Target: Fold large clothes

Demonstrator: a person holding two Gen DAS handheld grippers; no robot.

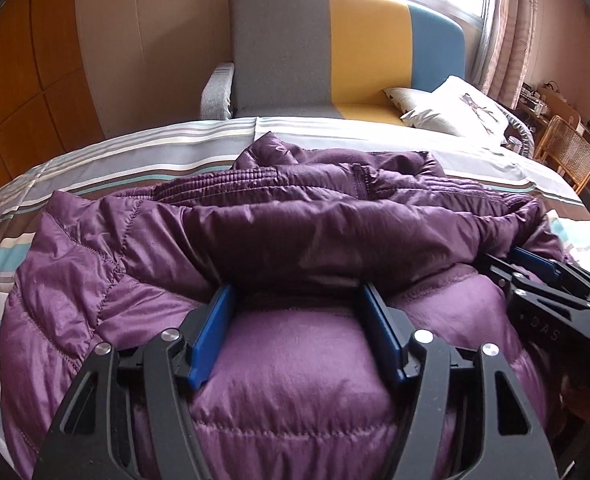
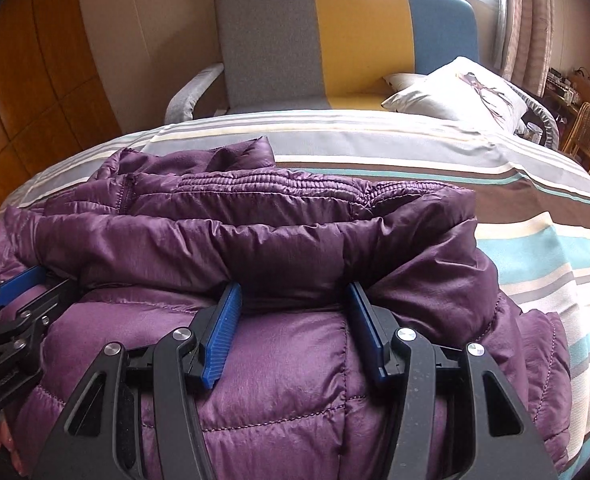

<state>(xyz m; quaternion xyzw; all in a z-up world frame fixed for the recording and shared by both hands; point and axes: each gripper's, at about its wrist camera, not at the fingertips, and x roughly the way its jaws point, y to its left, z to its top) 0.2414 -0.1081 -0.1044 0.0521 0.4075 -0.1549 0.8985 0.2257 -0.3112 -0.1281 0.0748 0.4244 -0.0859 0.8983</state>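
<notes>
A purple quilted puffer jacket [image 1: 95, 272] lies on a striped bedspread [image 1: 95, 160], its far part rolled back toward me in a thick fold [image 1: 335, 232]. My left gripper [image 1: 297, 288] rests on the lower layer with its blue pads [image 1: 215, 320] wide apart and their tips tucked under that fold. My right gripper [image 2: 294, 286] sits the same way on the jacket [image 2: 295, 360], to the right of the left one. Each shows in the other's view: the right gripper [image 1: 535, 268] and the left gripper [image 2: 35, 288]. Neither pair of pads visibly pinches fabric.
Beyond the bed stands a grey, yellow and blue sofa chair [image 1: 335, 40] with a white pillow [image 1: 455, 112]. A wooden wardrobe [image 1: 27, 80] lines the left wall. A wicker chair [image 1: 567, 152] and a curtained window are at the right. Bare bedspread [image 2: 535, 248] lies to the jacket's right.
</notes>
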